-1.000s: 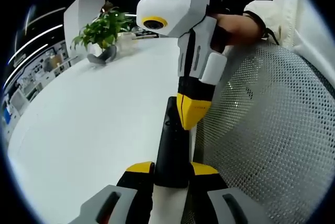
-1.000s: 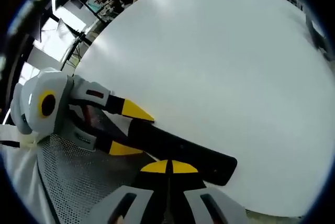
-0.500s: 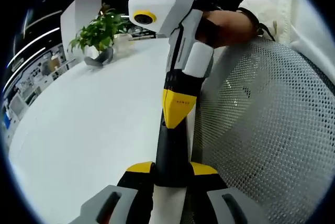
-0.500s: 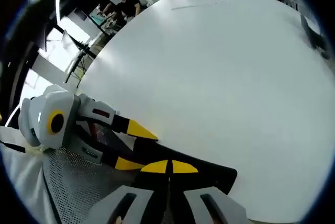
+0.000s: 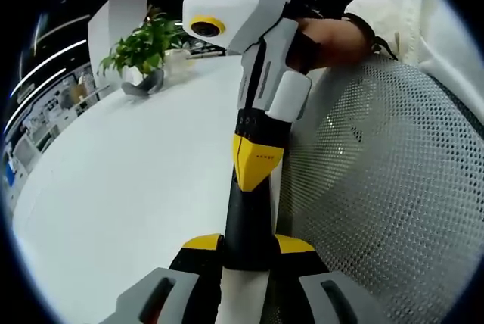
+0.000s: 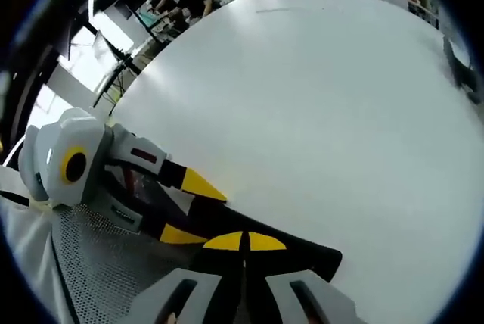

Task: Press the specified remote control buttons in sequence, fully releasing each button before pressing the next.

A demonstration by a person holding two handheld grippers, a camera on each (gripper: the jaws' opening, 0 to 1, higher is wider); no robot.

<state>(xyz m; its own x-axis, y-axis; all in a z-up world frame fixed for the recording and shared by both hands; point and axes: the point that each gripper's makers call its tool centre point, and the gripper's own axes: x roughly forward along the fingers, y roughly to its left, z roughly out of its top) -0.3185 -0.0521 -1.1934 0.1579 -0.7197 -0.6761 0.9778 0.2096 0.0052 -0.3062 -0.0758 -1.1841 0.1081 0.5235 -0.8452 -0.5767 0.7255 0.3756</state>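
White surface (image 5: 121, 180) carries nothing near; the left hand-held gripper (image 5: 248, 244) clamps the black remote (image 5: 248, 222) steady, so the right hand-held gripper (image 5: 255, 180), jaws together, can press it.

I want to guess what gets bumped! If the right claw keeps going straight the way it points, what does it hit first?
Most likely the black remote control. The right claw, shut, already sits right over it; whether it touches is unclear. The left claw grips the remote's other end. Beyond lies the white table.

blk remote (image 5: 248, 222), wht table (image 5: 128, 180), ylw-tipped tongs (image 5: 249, 243)
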